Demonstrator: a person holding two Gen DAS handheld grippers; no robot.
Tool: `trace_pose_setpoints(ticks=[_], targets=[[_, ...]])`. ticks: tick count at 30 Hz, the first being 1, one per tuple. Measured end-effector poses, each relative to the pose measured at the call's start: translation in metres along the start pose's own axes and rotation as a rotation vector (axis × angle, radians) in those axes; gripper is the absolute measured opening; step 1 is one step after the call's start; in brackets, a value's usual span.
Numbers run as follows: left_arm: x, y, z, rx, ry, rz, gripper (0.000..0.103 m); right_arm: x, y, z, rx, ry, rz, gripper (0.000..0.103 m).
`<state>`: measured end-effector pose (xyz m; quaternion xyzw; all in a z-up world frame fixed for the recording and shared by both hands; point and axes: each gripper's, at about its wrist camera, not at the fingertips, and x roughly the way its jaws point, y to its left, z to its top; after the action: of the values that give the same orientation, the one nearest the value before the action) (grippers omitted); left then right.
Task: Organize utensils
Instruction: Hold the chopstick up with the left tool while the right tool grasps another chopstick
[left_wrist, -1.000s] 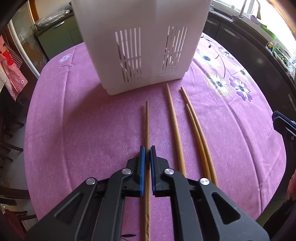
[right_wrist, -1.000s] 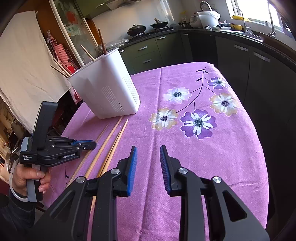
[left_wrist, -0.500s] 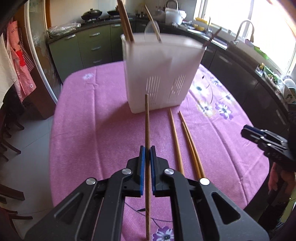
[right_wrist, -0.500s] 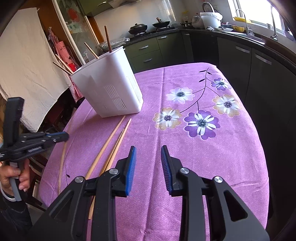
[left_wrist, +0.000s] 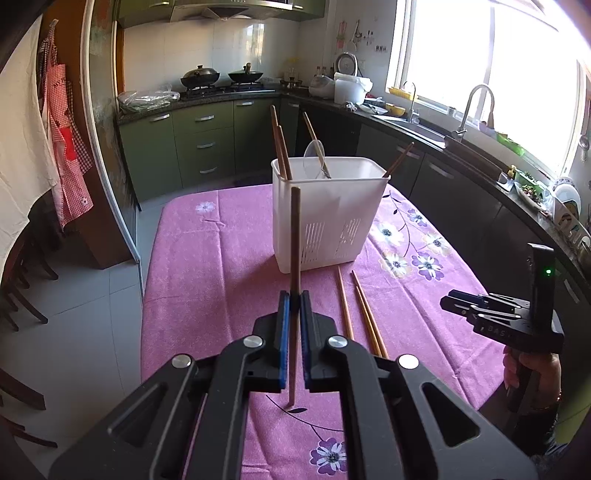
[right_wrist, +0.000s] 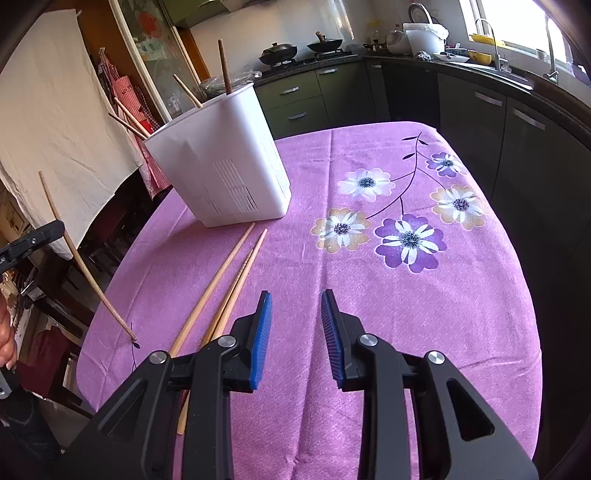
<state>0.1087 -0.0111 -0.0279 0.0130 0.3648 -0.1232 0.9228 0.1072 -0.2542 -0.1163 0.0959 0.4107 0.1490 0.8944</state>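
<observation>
My left gripper (left_wrist: 294, 295) is shut on a dark wooden chopstick (left_wrist: 294, 236) and holds it tilted, far end raised, near tip touching the purple tablecloth; it also shows in the right wrist view (right_wrist: 79, 258). A white slotted utensil holder (left_wrist: 325, 218) stands beyond it with several chopsticks and a spoon inside; it shows in the right wrist view too (right_wrist: 221, 166). Three light chopsticks (left_wrist: 360, 314) lie on the cloth right of my left gripper, and left of my right gripper (right_wrist: 295, 321), which is open and empty above the cloth. My right gripper also appears in the left wrist view (left_wrist: 458, 301).
The table carries a purple floral cloth (right_wrist: 406, 236). Dark kitchen cabinets (right_wrist: 517, 147) run along the right and back. Chairs (left_wrist: 18, 295) stand on the left of the table, near a hanging white cloth (right_wrist: 48, 129).
My left gripper has lifted the dark chopstick off the cloth and pulled back and up from the holder. The right gripper has stayed open, almost in place.
</observation>
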Motion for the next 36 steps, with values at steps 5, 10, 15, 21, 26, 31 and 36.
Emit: trace_pose_setpoints(ticks=[5,10,15,21,26,31,36], targets=[[-0.015,0.001,-0.011,-0.004,-0.034,-0.001,0.005,0.01,0.002,0.003,0.001,0.028,0.023,0.028],[-0.029,0.006,-0.028,-0.013,-0.068,0.028,0.006,0.037,0.011,0.019,-0.011,0.088,0.063,0.028],[-0.035,0.013,-0.035,-0.022,-0.075,0.027,0.006,0.074,0.03,0.038,-0.037,0.158,0.073,0.022],[-0.036,0.013,-0.035,-0.003,-0.079,0.013,0.006,0.107,0.049,0.047,-0.076,0.239,0.025,0.019],[-0.035,0.014,-0.034,0.004,-0.083,-0.002,0.006,0.12,0.056,0.044,-0.104,0.28,-0.017,0.018],[-0.035,0.018,-0.034,-0.003,-0.084,-0.007,0.006,0.122,0.062,0.046,-0.133,0.296,-0.048,0.018],[-0.034,0.018,-0.034,-0.004,-0.083,-0.006,0.006,0.121,0.071,0.043,-0.176,0.308,-0.064,0.018]])
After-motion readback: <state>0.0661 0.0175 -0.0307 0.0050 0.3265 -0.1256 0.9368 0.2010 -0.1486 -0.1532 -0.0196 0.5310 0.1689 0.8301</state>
